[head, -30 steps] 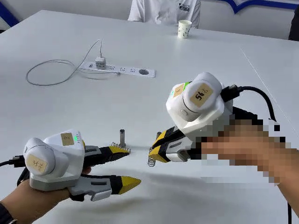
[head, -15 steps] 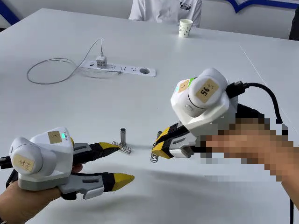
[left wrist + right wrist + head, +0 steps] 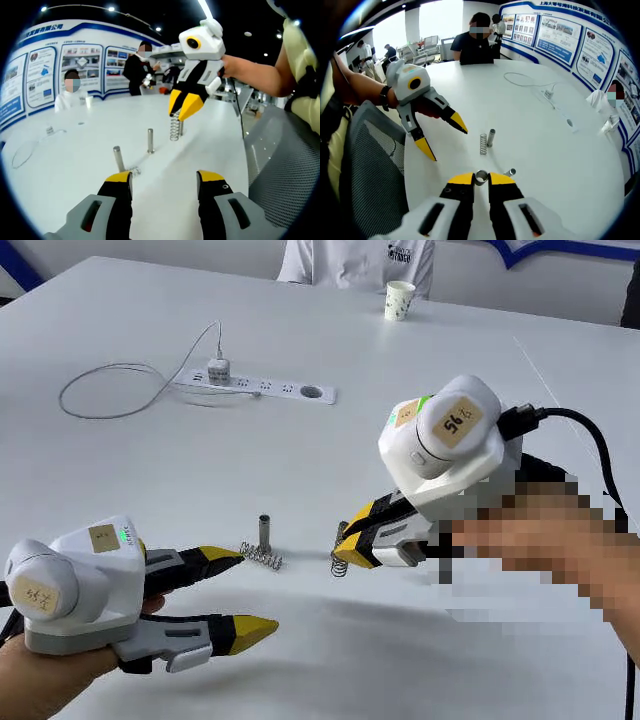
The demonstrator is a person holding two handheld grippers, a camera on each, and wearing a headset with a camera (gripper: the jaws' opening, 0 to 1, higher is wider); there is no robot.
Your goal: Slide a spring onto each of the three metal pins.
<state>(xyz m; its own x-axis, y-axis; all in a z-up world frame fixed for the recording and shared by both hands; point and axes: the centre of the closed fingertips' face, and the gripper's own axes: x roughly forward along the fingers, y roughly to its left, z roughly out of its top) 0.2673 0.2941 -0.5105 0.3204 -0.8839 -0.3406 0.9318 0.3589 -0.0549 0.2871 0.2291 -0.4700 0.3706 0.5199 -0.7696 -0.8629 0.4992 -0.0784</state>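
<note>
My right fingers [image 3: 463, 179]: pressed in on the held spring [image 3: 481, 176], which I see end-on as a small ring between the yellow tips at the bottom centre of the right gripper view.
My left fingers [image 3: 119, 177]: spread wide with nothing between them, at the bottom of the left gripper view.
Right gripper [image 3: 346, 551]: right of centre in the head view, tips pointing down and to the left. The held spring hangs from them. I cannot tell whether its lower end touches the table [image 3: 150, 480].
Left gripper [image 3: 243, 590]: lower left of the head view, held low, tips pointing right toward the middle of the frame.
Near pin [image 3: 265, 532]: upright on the table at the centre of the head view, between my two grippers and touched by neither.
Loose spring [image 3: 262, 556]: lying on its side just below the near pin's foot in the head view, just right of my upper left tip.
Far pin [image 3: 150, 140]: upright at the centre of the left gripper view, just left of the held spring there, with no spring on it.
Power strip [image 3: 255, 388]: upper left of the head view, with a white cable [image 3: 100, 390] looping off to its left.
Paper cup [image 3: 399, 300]: top of the head view, right of centre, in front of a seated person in white [image 3: 350, 260].
</note>
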